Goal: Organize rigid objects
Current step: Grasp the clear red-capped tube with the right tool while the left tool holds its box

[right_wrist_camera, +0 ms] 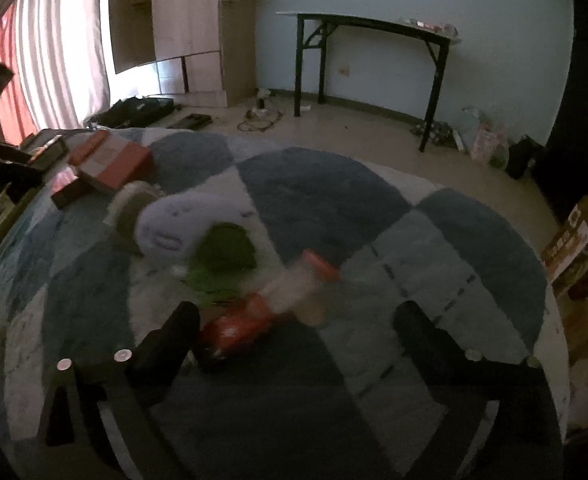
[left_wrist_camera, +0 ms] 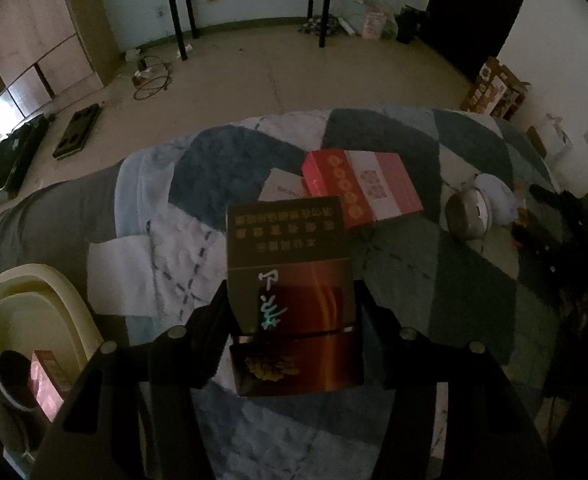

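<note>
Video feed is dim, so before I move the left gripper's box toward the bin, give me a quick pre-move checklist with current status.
1. Left gripper shut on the dark box: ok.
2. Box clear of the blanket: cannot tell.
3. Bin in view at lower left: ok.
4. Room in bin: cannot tell; a pink item already lies inside.
5. Right gripper open, holding nothing: ok.
6. Red box apart from the held box: cannot tell.
</note>
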`<state>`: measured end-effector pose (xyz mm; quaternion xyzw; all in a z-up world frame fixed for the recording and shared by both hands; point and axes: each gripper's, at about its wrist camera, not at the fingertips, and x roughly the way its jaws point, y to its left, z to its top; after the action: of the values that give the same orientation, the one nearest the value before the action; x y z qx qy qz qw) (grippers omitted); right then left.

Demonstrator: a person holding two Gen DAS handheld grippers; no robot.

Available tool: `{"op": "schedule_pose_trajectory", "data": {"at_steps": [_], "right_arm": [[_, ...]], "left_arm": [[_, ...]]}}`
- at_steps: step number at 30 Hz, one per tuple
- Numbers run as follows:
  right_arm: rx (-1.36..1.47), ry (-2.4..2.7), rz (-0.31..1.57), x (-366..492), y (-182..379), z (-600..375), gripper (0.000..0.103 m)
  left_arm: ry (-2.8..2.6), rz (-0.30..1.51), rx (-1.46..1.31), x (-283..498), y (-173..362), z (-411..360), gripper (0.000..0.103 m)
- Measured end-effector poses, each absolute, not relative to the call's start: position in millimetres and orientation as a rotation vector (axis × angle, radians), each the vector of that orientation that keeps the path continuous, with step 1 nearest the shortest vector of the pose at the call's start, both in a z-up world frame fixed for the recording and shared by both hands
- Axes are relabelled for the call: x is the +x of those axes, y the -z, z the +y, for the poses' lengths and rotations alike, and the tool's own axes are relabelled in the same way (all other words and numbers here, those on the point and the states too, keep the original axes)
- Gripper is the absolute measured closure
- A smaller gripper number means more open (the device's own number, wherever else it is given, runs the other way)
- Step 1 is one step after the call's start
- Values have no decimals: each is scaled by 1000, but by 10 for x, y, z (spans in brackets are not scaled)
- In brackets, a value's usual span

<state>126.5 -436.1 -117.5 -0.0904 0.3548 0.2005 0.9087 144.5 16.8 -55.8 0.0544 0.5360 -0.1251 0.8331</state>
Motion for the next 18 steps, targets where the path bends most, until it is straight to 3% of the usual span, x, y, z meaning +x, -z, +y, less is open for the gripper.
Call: {"op": "schedule_pose_trajectory", "data": {"at_steps": [11, 18], "right_arm": [[-285, -465, 737, 1433, 1226, -4222, 1], [-288, -491, 715, 1357, 1205, -4149, 39]], "left_arm": [[272, 1095, 95, 1372, 377, 307, 44], [254, 1077, 68, 1299, 270, 413, 44]]}}
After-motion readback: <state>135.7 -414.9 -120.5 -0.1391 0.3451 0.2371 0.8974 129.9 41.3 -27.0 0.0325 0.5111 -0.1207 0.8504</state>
